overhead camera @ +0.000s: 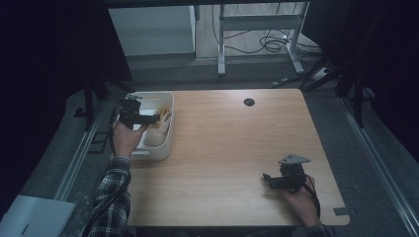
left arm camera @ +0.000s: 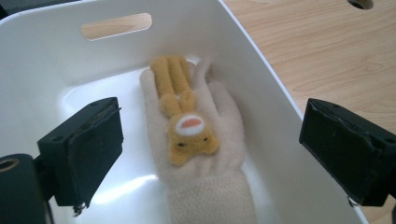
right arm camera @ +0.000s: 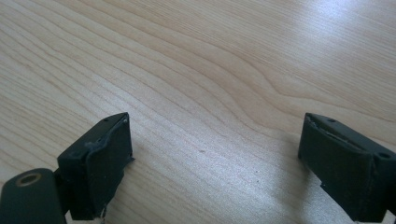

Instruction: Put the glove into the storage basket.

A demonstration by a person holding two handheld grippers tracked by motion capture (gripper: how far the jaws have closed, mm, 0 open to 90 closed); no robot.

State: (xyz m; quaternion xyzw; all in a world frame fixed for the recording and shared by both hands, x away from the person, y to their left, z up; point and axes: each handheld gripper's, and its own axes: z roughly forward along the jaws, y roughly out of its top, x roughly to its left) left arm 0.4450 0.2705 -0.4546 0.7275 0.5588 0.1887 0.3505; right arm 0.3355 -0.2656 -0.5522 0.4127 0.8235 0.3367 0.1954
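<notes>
Cream fleece glove with yellow plush animal (left arm camera: 196,140) lies flat inside white plastic bin (left arm camera: 42,70), below and between left tongs (left arm camera: 210,154), released, not touching it. Right tongs (right arm camera: 215,163) released over wooden surface (right arm camera: 210,70).

We note a cream glove (left arm camera: 205,186) bearing a mustard-yellow rabbit (left arm camera: 184,119) with white muzzle, a white bin (left arm camera: 280,88), black pads (left arm camera: 84,149), a light woodgrain table (right arm camera: 210,70), a plaid sleeve (overhead camera: 112,197).
</notes>
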